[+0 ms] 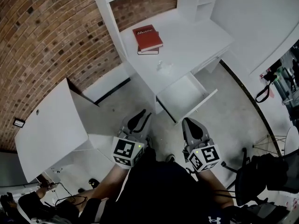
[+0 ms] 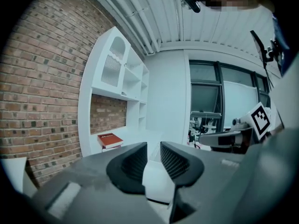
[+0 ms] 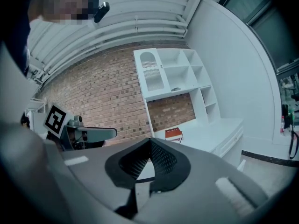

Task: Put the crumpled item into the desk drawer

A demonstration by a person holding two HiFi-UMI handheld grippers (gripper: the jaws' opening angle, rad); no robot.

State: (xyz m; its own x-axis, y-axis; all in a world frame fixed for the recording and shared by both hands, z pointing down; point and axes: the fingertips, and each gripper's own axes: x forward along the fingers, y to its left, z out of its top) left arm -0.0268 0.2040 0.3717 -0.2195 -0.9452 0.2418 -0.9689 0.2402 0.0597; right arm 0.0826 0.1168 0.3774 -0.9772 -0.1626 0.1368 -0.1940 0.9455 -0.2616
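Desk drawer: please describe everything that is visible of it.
The desk drawer is white, shallow and rectangular, seemingly painted board. It stands pulled far out from under the desk top, toward the person, and its inside looks empty. The small crumpled item lies on the desk top just behind it. Nothing touches the drawer.
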